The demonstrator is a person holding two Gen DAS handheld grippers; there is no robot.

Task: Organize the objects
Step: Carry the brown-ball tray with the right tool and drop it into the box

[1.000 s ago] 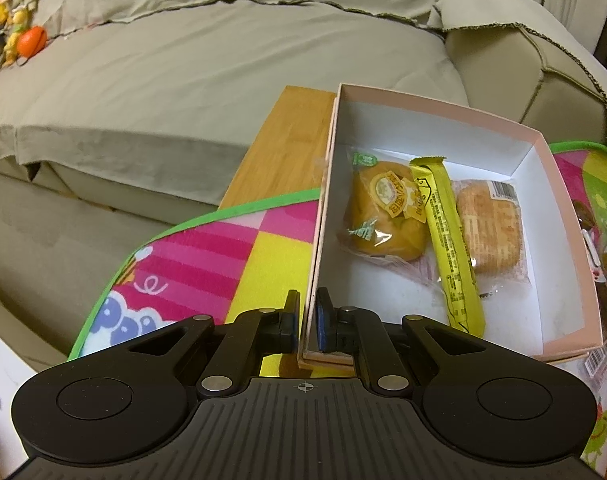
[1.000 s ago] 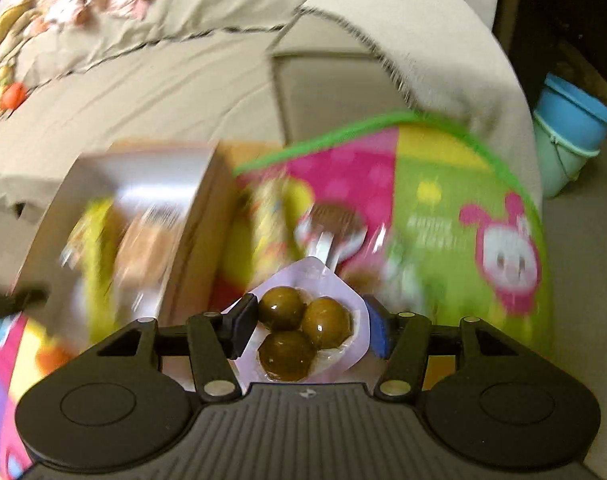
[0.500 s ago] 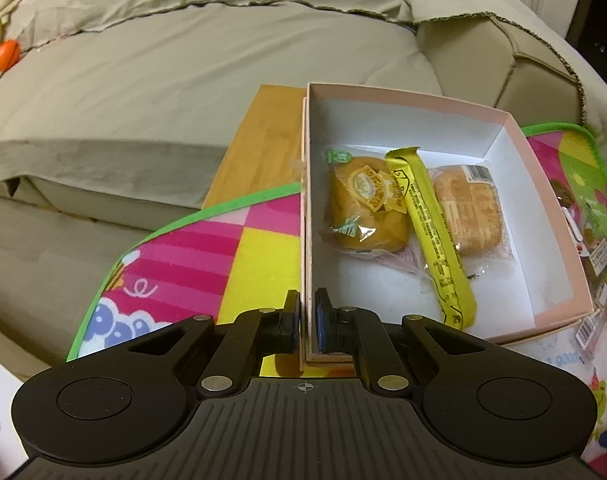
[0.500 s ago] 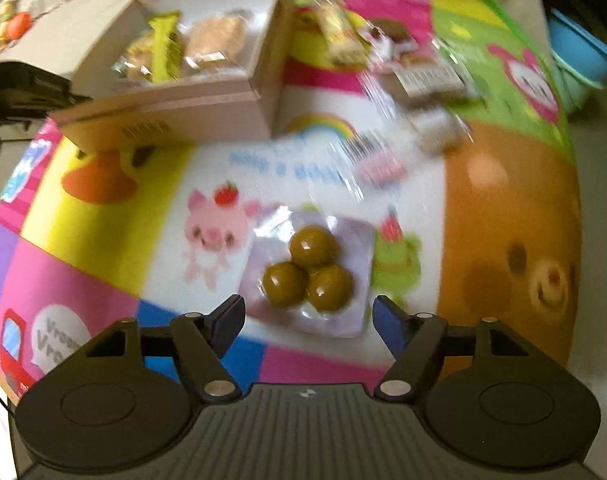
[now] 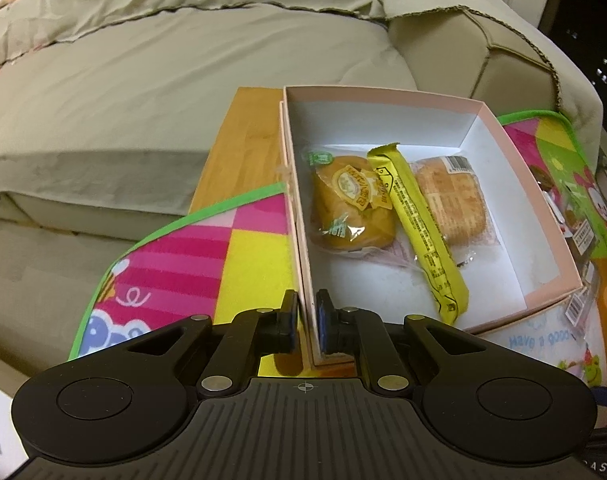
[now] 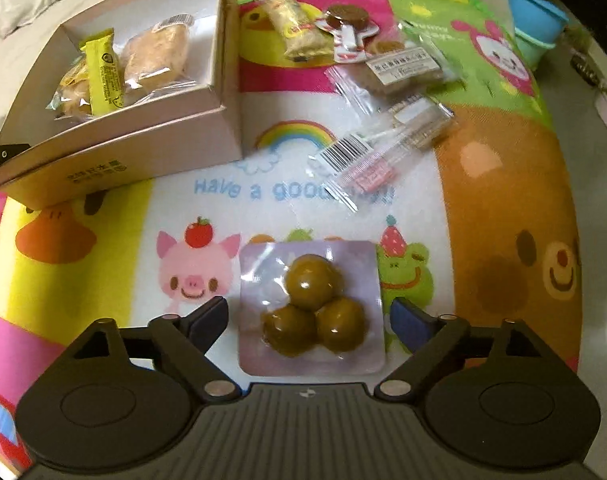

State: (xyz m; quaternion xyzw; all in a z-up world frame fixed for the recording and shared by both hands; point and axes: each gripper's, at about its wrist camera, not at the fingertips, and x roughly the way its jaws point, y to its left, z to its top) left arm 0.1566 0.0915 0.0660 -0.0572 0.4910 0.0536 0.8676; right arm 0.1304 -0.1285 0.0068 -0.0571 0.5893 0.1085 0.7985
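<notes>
A pink open box (image 5: 515,168) sits on the colourful mat; it also shows in the right wrist view (image 6: 223,40). It holds a round bun (image 5: 351,208), a yellow bar (image 5: 419,224) and a flat pastry (image 5: 451,200). My left gripper (image 5: 306,322) is shut on the box's near left wall. My right gripper (image 6: 308,316) is open, fingers either side of a sealed pack of three brown balls (image 6: 311,308) lying flat on the mat.
Several loose wrapped snacks lie on the mat (image 6: 103,240) at the back right: a yellow bar (image 6: 299,32), a chocolate lollipop pack (image 6: 347,24), a barcode pack (image 6: 367,156). A beige sofa (image 5: 143,64) stands behind. A blue bucket (image 6: 535,28) is at far right.
My right gripper held the pack of balls up a second ago; it has let go, and the pack lies on the mat between its open fingers. The left gripper keeps its hold on the box.
</notes>
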